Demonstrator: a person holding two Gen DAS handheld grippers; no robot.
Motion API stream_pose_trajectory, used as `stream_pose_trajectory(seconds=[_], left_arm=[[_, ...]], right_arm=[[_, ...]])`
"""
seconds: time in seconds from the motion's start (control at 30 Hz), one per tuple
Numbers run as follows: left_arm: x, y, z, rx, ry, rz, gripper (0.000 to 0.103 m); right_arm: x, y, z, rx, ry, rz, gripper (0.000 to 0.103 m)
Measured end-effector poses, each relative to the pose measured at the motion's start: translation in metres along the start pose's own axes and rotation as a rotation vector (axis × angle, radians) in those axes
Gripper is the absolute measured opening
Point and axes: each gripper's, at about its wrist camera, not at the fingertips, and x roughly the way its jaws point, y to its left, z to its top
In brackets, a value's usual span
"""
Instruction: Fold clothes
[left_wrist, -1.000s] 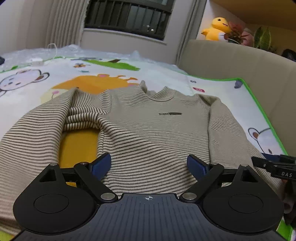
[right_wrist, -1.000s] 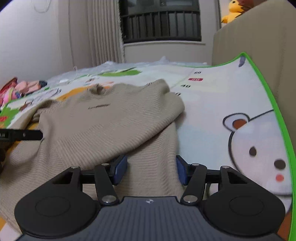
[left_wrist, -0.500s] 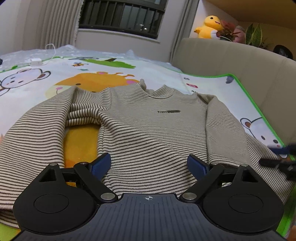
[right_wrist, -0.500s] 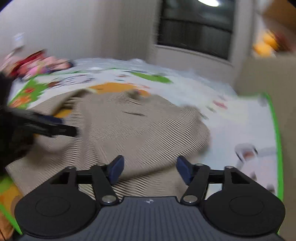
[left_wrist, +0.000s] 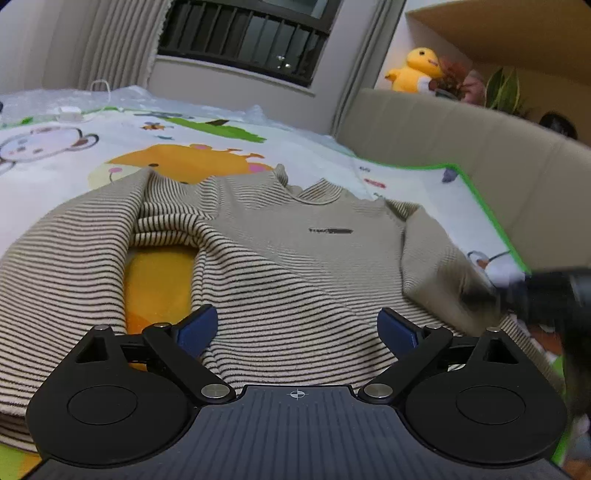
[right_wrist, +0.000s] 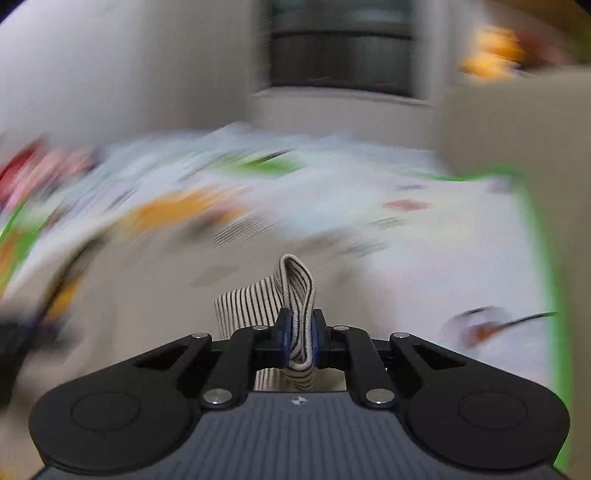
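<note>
Right tongs (right_wrist: 298, 338) now closing on striped sweater (left_wrist: 295, 266) fold, surroundings blurred; left tongs (left_wrist: 297, 328) apart

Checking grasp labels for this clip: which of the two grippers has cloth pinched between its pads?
The right gripper: its jaws are closing on a fold of the striped sweater. The left gripper hangs wide open above the sweater's hem, gripping nothing.

No legible text; dark print on sweater (left_wrist: 295, 258) chest too blurred to read.
</note>
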Motion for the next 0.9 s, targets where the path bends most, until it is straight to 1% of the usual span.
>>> stream_pose_trajectory(seconds=[0.03, 0.07, 0.13, 0.2, 0.23, 0.33, 0.43, 0.57, 0.63, 0.7, 0.83, 0.9], left_arm=[[-0.001, 0.003, 0.001, -0.017, -0.004, -0.015, 0.098], [-0.001, 0.005, 0.001, -0.031, -0.007, -0.026, 0.098], [-0.001, 0.007, 0.0, -0.042, -0.011, -0.038, 0.099], [0.0, 0.007, 0.0, -0.041, -0.014, -0.041, 0.1], [0.0, 0.007, 0.0, -0.041, -0.016, -0.043, 0.1], [0.0, 0.008, -0.001, -0.047, -0.02, -0.054, 0.102], [0.0, 0.01, -0.002, -0.056, -0.024, -0.066, 0.102], [-0.002, 0.012, -0.004, -0.065, -0.029, -0.077, 0.102], [-0.002, 0.013, -0.004, -0.072, -0.033, -0.085, 0.103], [-0.002, 0.015, -0.004, -0.082, -0.036, -0.096, 0.103], [-0.003, 0.017, -0.004, -0.093, -0.042, -0.107, 0.103], [-0.003, 0.017, -0.005, -0.095, -0.044, -0.11, 0.103]], right_arm=[[-0.001, -0.025, 0.016, 0.06, -0.026, -0.057, 0.01], [-0.002, -0.05, 0.032, 0.118, -0.052, -0.113, 0.006], [-0.008, -0.08, 0.06, 0.146, -0.108, -0.213, 0.006], [-0.014, -0.089, 0.083, 0.119, -0.153, -0.272, 0.006], [-0.016, -0.09, 0.093, 0.104, -0.172, -0.286, 0.006], [-0.019, -0.08, 0.112, 0.073, -0.213, -0.282, 0.006], [-0.018, -0.066, 0.124, 0.075, -0.237, -0.242, 0.005], [-0.017, -0.046, 0.148, 0.059, -0.279, -0.216, 0.003], [-0.019, -0.033, 0.16, 0.048, -0.299, -0.183, 0.0], [-0.023, -0.017, 0.168, 0.025, -0.314, -0.143, 0.0], [-0.02, 0.024, 0.167, -0.029, -0.307, -0.034, 0.0], [-0.014, 0.042, 0.164, -0.065, -0.293, -0.006, 0.0]])
